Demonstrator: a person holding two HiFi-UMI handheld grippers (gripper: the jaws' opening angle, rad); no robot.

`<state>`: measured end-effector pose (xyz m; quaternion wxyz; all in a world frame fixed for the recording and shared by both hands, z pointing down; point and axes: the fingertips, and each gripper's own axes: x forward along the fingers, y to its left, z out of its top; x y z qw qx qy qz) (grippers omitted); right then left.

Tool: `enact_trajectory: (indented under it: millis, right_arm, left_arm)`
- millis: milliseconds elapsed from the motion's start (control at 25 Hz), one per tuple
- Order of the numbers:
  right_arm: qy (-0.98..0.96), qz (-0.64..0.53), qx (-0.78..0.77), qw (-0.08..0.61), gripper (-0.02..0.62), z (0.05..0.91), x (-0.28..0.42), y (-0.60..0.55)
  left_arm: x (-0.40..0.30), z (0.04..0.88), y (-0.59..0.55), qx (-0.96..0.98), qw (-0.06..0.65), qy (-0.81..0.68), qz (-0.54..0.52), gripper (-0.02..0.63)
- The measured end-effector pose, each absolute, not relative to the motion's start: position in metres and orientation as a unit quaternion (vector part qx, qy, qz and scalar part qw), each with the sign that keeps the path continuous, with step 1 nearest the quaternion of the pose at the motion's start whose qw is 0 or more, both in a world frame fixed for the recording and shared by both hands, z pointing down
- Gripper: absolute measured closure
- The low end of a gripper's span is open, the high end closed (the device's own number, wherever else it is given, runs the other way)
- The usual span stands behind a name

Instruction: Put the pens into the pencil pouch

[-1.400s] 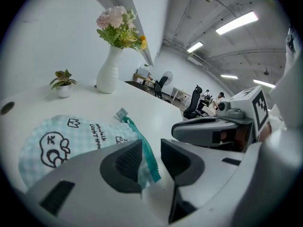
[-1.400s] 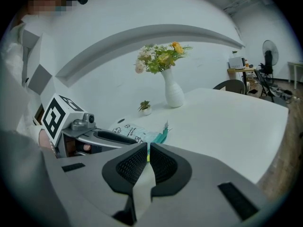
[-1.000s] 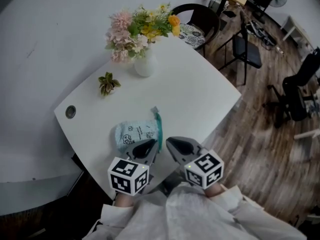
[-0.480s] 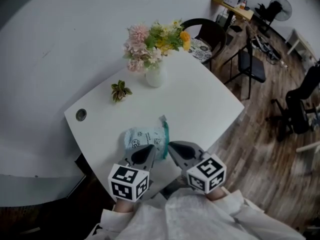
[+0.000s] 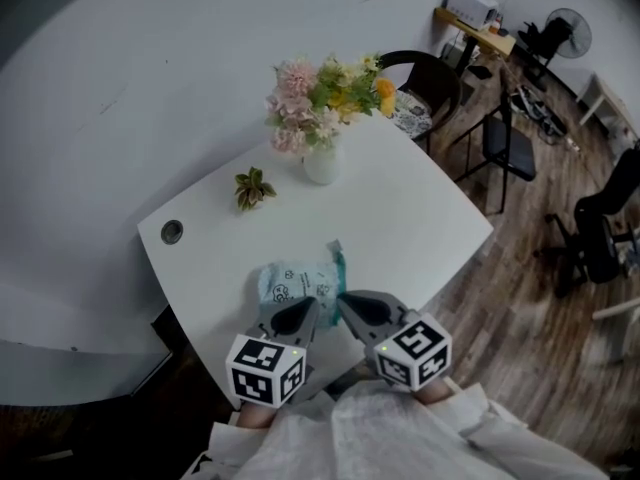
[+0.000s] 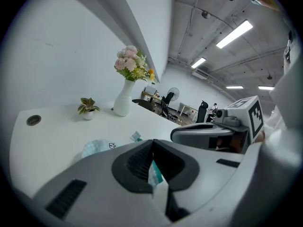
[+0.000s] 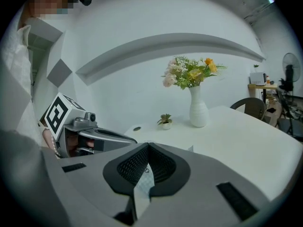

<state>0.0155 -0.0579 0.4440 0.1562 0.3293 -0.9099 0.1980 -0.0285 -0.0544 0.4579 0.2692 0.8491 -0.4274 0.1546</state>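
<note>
At the near edge of a white, smooth-topped table [image 5: 410, 218] with rounded corners lies the pencil pouch [image 5: 298, 279], a soft, crumpled bag of pale blue fabric with a teal band along its right side and small black cartoon prints; its lettering is too small to read. The left gripper [image 5: 303, 311] and the right gripper [image 5: 347, 301] are held side by side just at the pouch's near side, their grey plastic shells tapering to points, each carrying a cube with black-and-white square markers. In the left gripper view the ribbed dark pads of the left gripper [image 6: 152, 141] meet at the tip with nothing clamped between them, and the teal edge of the pouch [image 6: 97, 147] shows through the oval gap behind the tips. In the right gripper view the right gripper [image 7: 148, 145] likewise has its tips pressed together and empty, with a patch of the patterned pouch fabric seen below through the gap. Farther back on the table stand a white ceramic vase [image 5: 322, 161] of pink, yellow and orange flowers [image 5: 325, 98], a small potted plant [image 5: 253, 186] to its left, and a round cable grommet [image 5: 172, 231] near the left corner. Beyond the far corner are a black round-backed chair [image 5: 432, 76], a dark straight chair [image 5: 505, 133] and a black office chair [image 5: 600, 223] on wood-plank floor [image 5: 500, 308], with a fan [image 5: 570, 30] at the back.
</note>
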Motion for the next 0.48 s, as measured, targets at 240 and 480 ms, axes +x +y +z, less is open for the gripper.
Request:
enact_trajectory:
  millis: [240, 480]
  right_arm:
    - [-0.911, 0.193, 0.324, 0.166, 0.588, 0.447, 0.0149, -0.0555]
    - [-0.911, 0.2, 0.318, 0.168, 0.589, 0.448, 0.0139, -0.0532]
  left_arm:
    - [-0.0281, 0.4633, -0.0493, 0.848, 0.274, -0.425, 0.16, 0.598]
    - [-0.0259, 0.4672, -0.0461, 0.848, 0.278, -0.417, 0.169, 0.598]
